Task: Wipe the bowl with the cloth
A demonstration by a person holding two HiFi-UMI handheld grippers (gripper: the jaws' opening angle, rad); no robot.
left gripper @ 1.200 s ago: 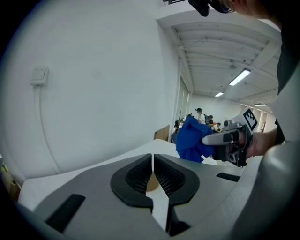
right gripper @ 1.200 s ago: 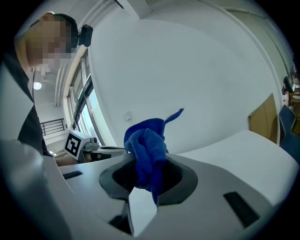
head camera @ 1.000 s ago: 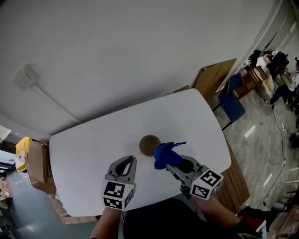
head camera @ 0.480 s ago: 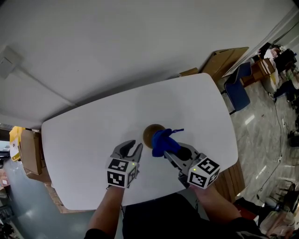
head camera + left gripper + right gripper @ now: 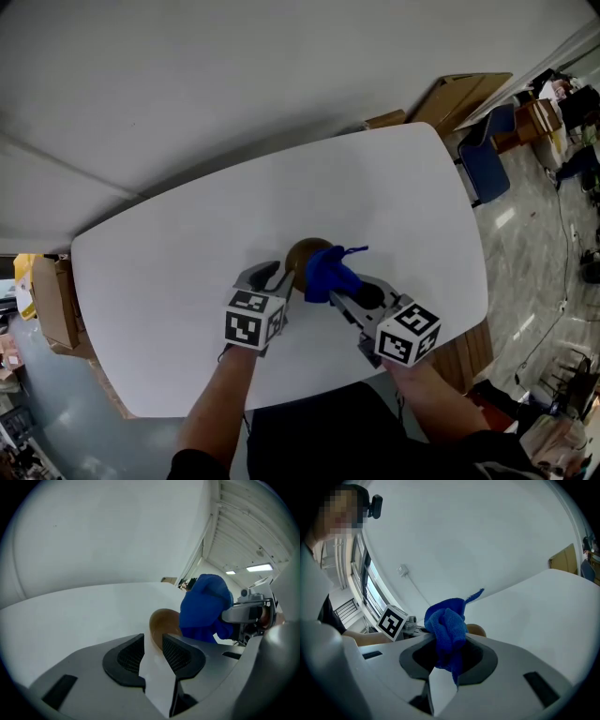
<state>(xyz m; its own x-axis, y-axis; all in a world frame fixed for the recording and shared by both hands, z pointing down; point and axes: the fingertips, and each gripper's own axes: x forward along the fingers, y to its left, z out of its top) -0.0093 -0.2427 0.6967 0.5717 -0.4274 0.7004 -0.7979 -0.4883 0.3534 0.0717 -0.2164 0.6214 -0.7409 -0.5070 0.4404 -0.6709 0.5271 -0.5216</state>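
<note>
Grey hand-held grippers (image 5: 274, 277) (image 5: 333, 292) (black ribbed pads (image 5: 130, 656)) bear black-and-white marker cubes (image 5: 253, 322).

Bright, even light, fisheye edges, sharp

Around the white surface (image 5: 159, 281)
A blue chair (image 5: 486, 173) and cardboard sheet (image 5: 473, 94) stand near its right end; a brown box (image 5: 54, 314) at left.

No readable text or numbers, square markers (image 5: 246, 326) seemingly pattern only
</note>
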